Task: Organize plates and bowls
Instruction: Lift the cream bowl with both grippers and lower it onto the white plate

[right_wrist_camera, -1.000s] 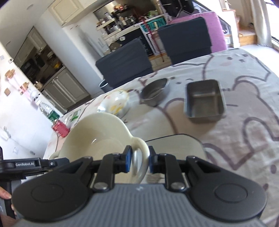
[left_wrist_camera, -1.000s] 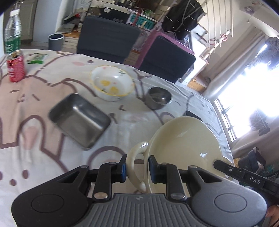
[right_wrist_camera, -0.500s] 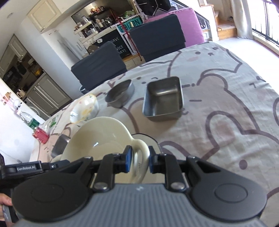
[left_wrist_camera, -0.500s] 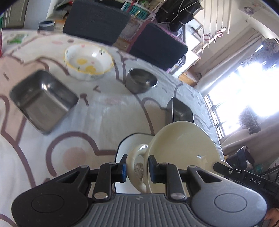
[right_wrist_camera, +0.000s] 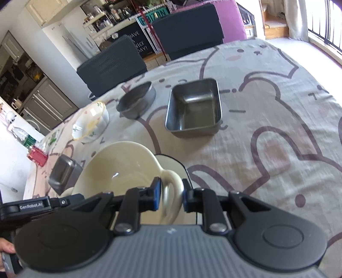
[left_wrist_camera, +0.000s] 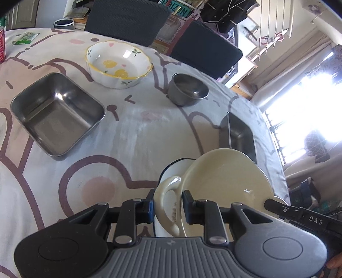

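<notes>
A cream two-handled bowl (left_wrist_camera: 224,184) hangs just above a white dark-rimmed plate (left_wrist_camera: 174,167) on the cartoon tablecloth. My left gripper (left_wrist_camera: 168,206) is shut on the bowl's left handle (left_wrist_camera: 165,190). In the right wrist view the same bowl (right_wrist_camera: 119,169) sits over the plate (right_wrist_camera: 172,161), and my right gripper (right_wrist_camera: 171,192) is shut on the other handle (right_wrist_camera: 171,184). The bowl tilts a little and hides most of the plate. Whether it touches the plate I cannot tell.
Farther back stand a floral bowl (left_wrist_camera: 118,64), a round steel bowl (left_wrist_camera: 187,89), a large steel pan (left_wrist_camera: 56,113) and a second steel pan (left_wrist_camera: 239,134). A red can (right_wrist_camera: 37,157) stands far left. Dark chairs (left_wrist_camera: 128,19) line the far edge.
Both grippers have come down and forward with the cream bowl. The white plate, out of the left view a second ago, now lies under the bowl. Both grips are unchanged.
</notes>
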`<state>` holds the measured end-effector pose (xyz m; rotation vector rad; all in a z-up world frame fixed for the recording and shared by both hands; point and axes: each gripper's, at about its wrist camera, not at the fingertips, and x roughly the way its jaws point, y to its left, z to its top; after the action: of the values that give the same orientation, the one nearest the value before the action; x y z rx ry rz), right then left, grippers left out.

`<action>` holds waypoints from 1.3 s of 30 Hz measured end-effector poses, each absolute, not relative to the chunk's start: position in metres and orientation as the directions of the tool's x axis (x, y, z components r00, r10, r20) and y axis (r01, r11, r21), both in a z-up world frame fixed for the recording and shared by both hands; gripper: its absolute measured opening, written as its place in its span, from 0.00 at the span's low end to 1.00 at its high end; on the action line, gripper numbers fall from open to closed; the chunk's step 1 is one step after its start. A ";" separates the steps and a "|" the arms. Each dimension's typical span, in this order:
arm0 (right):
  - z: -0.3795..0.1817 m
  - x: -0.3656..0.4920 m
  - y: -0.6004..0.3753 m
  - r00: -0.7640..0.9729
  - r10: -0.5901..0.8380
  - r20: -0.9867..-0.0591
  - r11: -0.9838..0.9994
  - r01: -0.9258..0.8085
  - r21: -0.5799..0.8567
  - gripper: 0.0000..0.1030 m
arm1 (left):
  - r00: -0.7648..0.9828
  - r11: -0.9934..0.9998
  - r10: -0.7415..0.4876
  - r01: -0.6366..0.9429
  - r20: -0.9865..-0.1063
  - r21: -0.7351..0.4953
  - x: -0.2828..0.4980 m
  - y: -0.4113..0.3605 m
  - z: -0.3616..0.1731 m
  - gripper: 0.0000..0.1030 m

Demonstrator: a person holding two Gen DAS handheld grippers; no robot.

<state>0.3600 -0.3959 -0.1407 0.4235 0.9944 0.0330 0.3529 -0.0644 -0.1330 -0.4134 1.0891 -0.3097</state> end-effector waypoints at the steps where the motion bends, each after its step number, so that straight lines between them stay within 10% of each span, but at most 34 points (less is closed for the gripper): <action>1: -0.143 0.363 -0.395 0.545 0.215 -0.811 0.919 0.168 0.356 0.24 | 0.429 0.883 -0.436 0.038 -0.791 -0.467 0.353 -0.065 -0.135 0.27; 39: -0.172 0.388 -0.388 0.480 0.162 -0.862 0.938 0.196 0.285 0.27 | 0.383 0.918 -0.368 0.005 -0.847 -0.397 0.363 -0.078 -0.161 0.31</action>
<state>0.3877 -0.3876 -0.1717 0.3708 1.0769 -0.0219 0.3625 -0.0779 -0.1609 -0.3562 1.1596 -0.2444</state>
